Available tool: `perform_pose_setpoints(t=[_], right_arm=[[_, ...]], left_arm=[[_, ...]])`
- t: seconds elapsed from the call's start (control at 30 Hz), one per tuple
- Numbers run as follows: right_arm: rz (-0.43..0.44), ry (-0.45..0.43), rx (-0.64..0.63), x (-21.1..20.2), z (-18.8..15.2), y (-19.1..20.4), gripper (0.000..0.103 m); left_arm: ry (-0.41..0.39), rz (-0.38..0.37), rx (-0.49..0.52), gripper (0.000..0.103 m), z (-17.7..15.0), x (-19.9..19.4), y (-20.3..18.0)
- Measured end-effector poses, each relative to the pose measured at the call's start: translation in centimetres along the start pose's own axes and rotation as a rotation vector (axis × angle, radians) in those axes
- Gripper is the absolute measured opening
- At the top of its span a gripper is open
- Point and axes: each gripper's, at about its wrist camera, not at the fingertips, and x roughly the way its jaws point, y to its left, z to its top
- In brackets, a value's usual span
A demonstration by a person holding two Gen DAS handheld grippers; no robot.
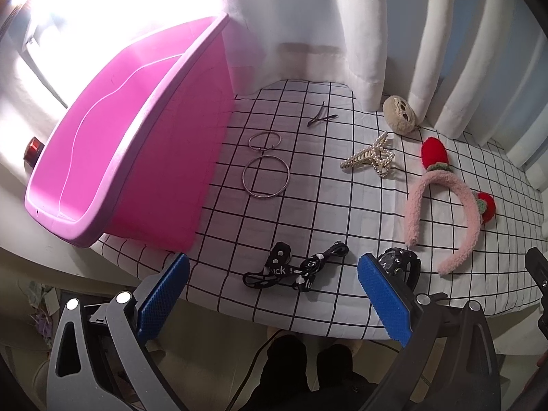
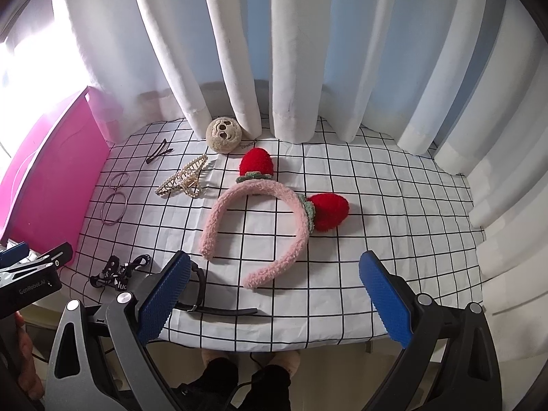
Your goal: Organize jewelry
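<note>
Nearest, our left claw (image 1: 272,294) hangs released at the counter (image 1: 342,212) edge, the black printed strap (image 1: 294,269) lying crosswise just ahead between its fingers. Our right claw (image 2: 274,294), also released, faces the pink strawberry headband (image 2: 260,219). Beyond lie hoop rings (image 1: 265,167). Farthest left stands the pink bin (image 1: 113,144).

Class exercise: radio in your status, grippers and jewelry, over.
Left gripper open, empty. Right gripper open, empty. Jewelry on checked cloth; pink bin empty. Nothing blocking.

Both claws (image 1: 272,294) (image 2: 274,294) wide apart, unladen
</note>
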Motion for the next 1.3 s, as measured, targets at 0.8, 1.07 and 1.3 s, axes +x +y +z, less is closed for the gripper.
perform_pose_setpoints(t=[0.8, 1.07, 1.3], right_arm=[[0.035, 0.079, 0.025, 8.4, -3.1, -5.6, 0.094], [0.016, 0.098, 0.034, 11.3, -2.8, -7.3, 0.094], [0.045, 0.117, 0.053, 13.9, -1.5, -7.7, 0.094]], left_arm=[[0.122, 0.028, -0.099, 0.097, -3.8, 8.1, 1.0], [0.134, 0.055, -0.104, 0.097, -4.1, 11.1, -0.1], [0.133, 0.045, -0.114, 0.097, -4.4, 12.4, -0.7]])
